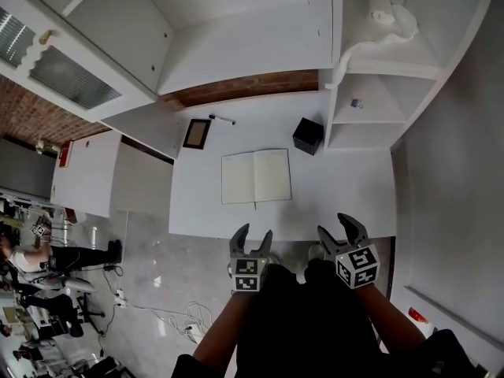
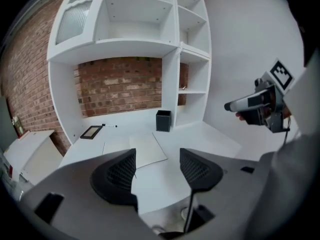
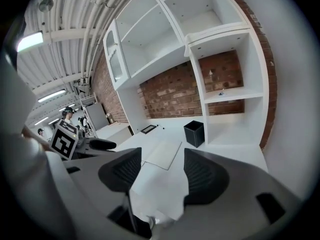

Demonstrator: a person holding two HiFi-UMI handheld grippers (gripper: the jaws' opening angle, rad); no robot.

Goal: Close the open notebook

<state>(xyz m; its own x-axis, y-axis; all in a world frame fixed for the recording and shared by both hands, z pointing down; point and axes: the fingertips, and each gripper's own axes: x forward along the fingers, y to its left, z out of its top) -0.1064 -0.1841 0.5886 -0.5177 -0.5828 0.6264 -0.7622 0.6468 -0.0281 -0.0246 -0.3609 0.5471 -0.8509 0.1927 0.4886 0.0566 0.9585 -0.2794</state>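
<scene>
An open notebook [image 1: 255, 176] with blank cream pages lies flat in the middle of the white desk [image 1: 346, 195]. It also shows in the left gripper view as the notebook [image 2: 136, 148] and in the right gripper view as the notebook [image 3: 163, 155]. My left gripper [image 1: 251, 242] hangs open at the desk's near edge, below the notebook and apart from it. Further right, my right gripper [image 1: 341, 228] is also open with nothing between its jaws. The left gripper [image 2: 157, 169] and right gripper [image 3: 160, 170] views both look across the desk toward the notebook.
A black square pen holder [image 1: 308, 135] stands behind the notebook on the right. A dark framed tablet [image 1: 196, 133] and a pen [image 1: 221, 120] lie at the back left. White shelves [image 1: 370, 109] rise at the right, a low white cabinet [image 1: 110, 176] at the left.
</scene>
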